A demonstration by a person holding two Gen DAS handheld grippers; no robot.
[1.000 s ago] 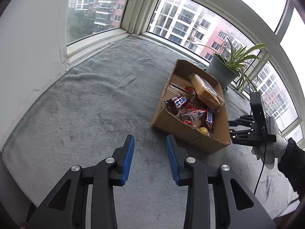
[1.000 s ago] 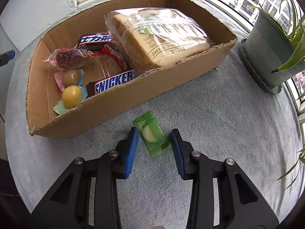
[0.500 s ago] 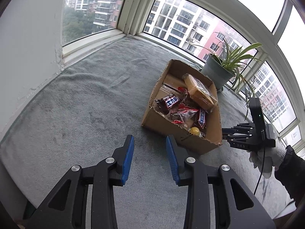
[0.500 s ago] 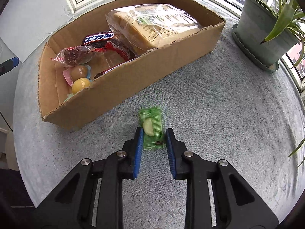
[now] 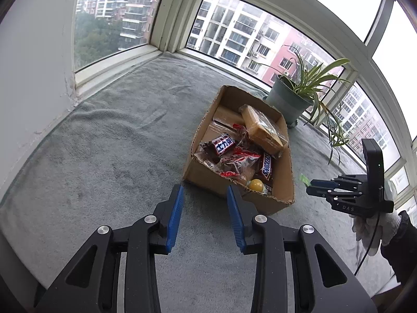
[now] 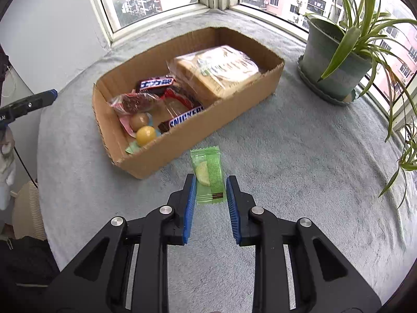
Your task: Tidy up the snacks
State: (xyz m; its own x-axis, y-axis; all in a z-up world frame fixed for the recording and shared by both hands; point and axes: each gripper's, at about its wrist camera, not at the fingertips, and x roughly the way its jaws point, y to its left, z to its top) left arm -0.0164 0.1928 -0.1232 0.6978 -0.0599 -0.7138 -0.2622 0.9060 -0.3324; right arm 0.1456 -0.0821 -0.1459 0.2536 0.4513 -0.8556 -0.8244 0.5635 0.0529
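A cardboard box (image 6: pixel 234 109) (image 5: pixel 281 198) on the grey mat holds a bread pack (image 6: pixel 221 70), Snickers bars (image 6: pixel 186 120), a red-wrapped snack (image 6: pixel 135 101) and yellow candy balls (image 6: pixel 146 134). My right gripper (image 6: pixel 209 182) is shut on a green snack packet (image 6: pixel 208 174) and holds it lifted above the mat, just in front of the box's near wall. The packet also shows in the left wrist view (image 5: pixel 303 178) at the right gripper's tips (image 5: pixel 311 186). My left gripper (image 5: pixel 204 191) is open and empty, hovering short of the box's end wall.
A potted spider plant (image 6: pixel 336 60) (image 5: pixel 292 101) stands beyond the box by the window. The grey mat (image 5: pixel 104 143) covers the sill, with a white wall at left and window frames behind. The left gripper's tip (image 6: pixel 39 101) shows at the right view's left edge.
My right gripper closed on the green packet and lifted it off the mat, rising away from the box. My left gripper drew back and up, staying open.
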